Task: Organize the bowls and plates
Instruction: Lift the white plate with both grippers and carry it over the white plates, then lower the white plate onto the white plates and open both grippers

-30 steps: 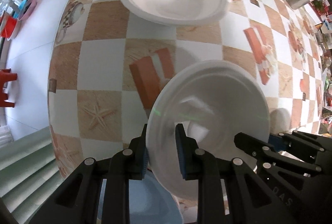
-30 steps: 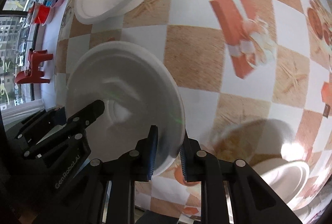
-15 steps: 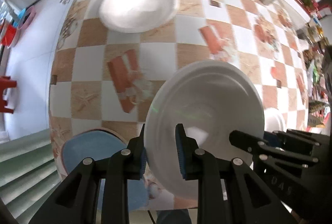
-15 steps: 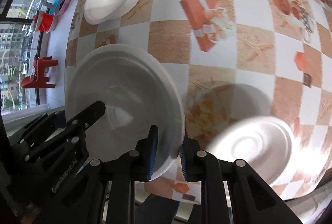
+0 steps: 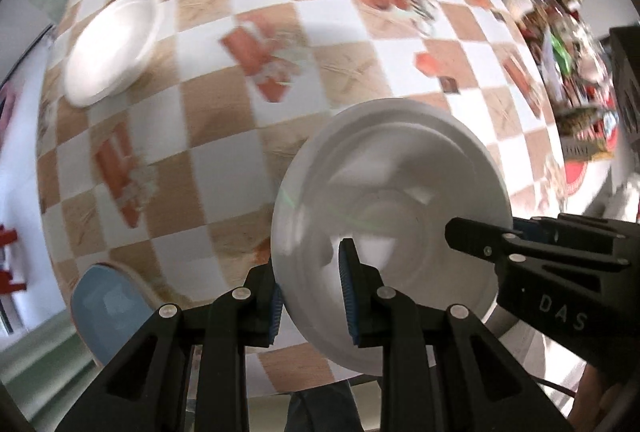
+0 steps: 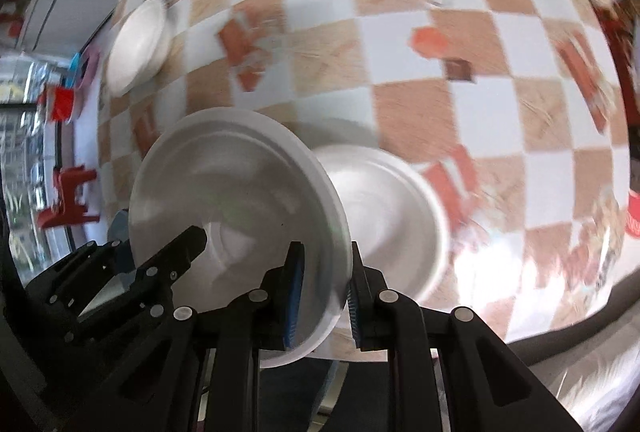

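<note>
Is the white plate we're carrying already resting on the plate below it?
No. The white plate hangs tilted in both grippers, above the second plate on the table.

Bright daylight is washing both fisheye views, motion blur is smearing the checkered bench (image 5: 248,136), glare is blooming at the right wrist view's lower right.

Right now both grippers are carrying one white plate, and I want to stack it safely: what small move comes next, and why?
Probably carry the held plate a little to the right and lower it onto the white plate lying on the checkered table. The left gripper and right gripper each clamp its rim, and that plate sits just beyond its right edge.
</note>
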The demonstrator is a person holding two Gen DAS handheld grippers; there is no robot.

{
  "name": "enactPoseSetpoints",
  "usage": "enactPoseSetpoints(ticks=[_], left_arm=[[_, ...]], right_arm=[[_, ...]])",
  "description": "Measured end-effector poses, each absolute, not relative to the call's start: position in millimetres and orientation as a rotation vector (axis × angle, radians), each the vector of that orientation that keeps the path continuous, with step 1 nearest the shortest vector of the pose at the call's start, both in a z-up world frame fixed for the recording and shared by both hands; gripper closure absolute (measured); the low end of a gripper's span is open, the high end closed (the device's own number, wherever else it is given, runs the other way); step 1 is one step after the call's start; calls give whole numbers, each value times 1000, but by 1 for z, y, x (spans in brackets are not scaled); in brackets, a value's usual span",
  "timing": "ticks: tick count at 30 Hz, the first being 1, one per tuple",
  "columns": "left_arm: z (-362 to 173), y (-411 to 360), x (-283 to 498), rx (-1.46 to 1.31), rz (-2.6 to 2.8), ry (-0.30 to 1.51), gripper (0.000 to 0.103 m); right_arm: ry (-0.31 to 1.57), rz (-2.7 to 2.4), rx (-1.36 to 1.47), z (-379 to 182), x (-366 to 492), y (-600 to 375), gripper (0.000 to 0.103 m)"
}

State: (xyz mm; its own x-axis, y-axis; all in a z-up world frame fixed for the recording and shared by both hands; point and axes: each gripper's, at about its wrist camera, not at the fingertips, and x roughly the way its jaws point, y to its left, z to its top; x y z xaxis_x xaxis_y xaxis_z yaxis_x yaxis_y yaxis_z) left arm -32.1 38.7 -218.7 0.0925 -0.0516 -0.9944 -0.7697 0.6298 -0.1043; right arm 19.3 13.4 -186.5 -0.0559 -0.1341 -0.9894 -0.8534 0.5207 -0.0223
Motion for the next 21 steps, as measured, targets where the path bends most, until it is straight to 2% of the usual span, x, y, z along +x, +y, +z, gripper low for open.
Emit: enactPoseSetpoints(ticks=[7,11,12,14,17,21], left_arm=[[-232,28,-12,-726,560,1435,76],[-239,27,-14,-766,542,1449,70],[-240,26,-16,-774,543,1451,67],[-240,26,-20,-775,554,1453,48],[-236,27,-31,-783,563,1439,29],[-233,31,-48,-820,573,1434,25]], right_arm=[[1544,658,-849,-182,47,-16,80],[1551,639,-843,-184,56,-25,80],[1557,636,-844,-186,57,-26,80],[1574,629,-843,-187,56,-29,80],[1580,617,-846,-187,57,-31,80],[1588,590,-832,-194,60,-27,80]])
